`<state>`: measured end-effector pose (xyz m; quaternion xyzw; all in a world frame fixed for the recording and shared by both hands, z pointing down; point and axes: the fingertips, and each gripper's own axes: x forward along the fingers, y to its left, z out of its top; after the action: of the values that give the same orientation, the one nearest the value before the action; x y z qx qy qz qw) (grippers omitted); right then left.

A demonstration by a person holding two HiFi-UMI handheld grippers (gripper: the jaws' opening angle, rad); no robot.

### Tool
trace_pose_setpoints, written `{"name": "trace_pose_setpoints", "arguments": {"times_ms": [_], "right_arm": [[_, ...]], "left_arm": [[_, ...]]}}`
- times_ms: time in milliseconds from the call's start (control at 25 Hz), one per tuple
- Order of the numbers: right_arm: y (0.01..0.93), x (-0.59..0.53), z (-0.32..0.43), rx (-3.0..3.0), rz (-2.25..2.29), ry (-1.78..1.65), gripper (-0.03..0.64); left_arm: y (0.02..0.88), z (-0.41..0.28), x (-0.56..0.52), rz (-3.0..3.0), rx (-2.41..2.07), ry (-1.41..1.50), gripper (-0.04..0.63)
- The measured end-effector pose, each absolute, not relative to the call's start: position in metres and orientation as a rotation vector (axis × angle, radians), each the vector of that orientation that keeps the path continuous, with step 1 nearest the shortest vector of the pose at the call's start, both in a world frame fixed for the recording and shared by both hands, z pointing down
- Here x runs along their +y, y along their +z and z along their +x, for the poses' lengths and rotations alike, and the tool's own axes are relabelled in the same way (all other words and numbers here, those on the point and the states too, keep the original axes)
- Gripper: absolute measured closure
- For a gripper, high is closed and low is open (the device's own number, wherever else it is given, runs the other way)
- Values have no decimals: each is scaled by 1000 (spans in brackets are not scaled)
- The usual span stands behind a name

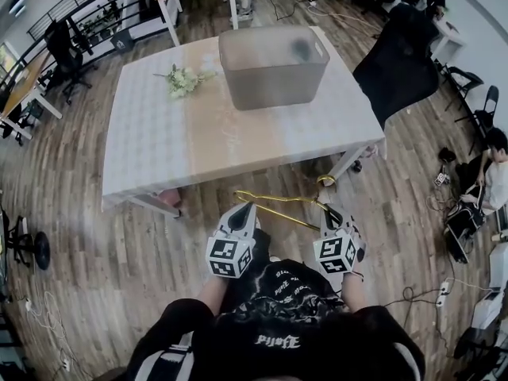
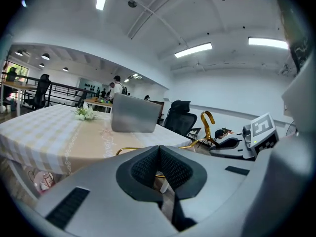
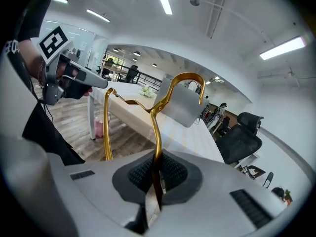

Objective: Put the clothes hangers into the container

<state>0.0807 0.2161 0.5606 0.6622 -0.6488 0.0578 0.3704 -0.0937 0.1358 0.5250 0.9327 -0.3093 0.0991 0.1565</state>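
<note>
A gold wire clothes hanger [image 1: 278, 205] hangs in the air between my two grippers, just off the near edge of the table, with its hook [image 1: 325, 181] toward the right. My left gripper [image 1: 244, 211] is shut on the hanger's left end; in the left gripper view the gold wire [image 2: 129, 149] runs out from both sides of the closed pads [image 2: 143, 171]. My right gripper [image 1: 329, 211] is shut on the hanger [image 3: 157, 125] near the hook, which curls up above the jaws. The grey translucent container [image 1: 274, 66] stands on the far part of the table, beyond both grippers.
The table [image 1: 159, 149] has a pale cloth and a small bunch of white flowers [image 1: 182, 80] left of the container. A black office chair [image 1: 401, 54] stands at the table's right. A person [image 1: 496, 173] sits at far right amid cables on the wooden floor.
</note>
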Motion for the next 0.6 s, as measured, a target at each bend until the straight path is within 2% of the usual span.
{"name": "trace_pose_setpoints", "arguments": {"times_ms": [600], "right_arm": [[538,33,135,-1604,1776,106,609]], "left_arm": [[518,-38,-56,2707,-830,257,575]]}}
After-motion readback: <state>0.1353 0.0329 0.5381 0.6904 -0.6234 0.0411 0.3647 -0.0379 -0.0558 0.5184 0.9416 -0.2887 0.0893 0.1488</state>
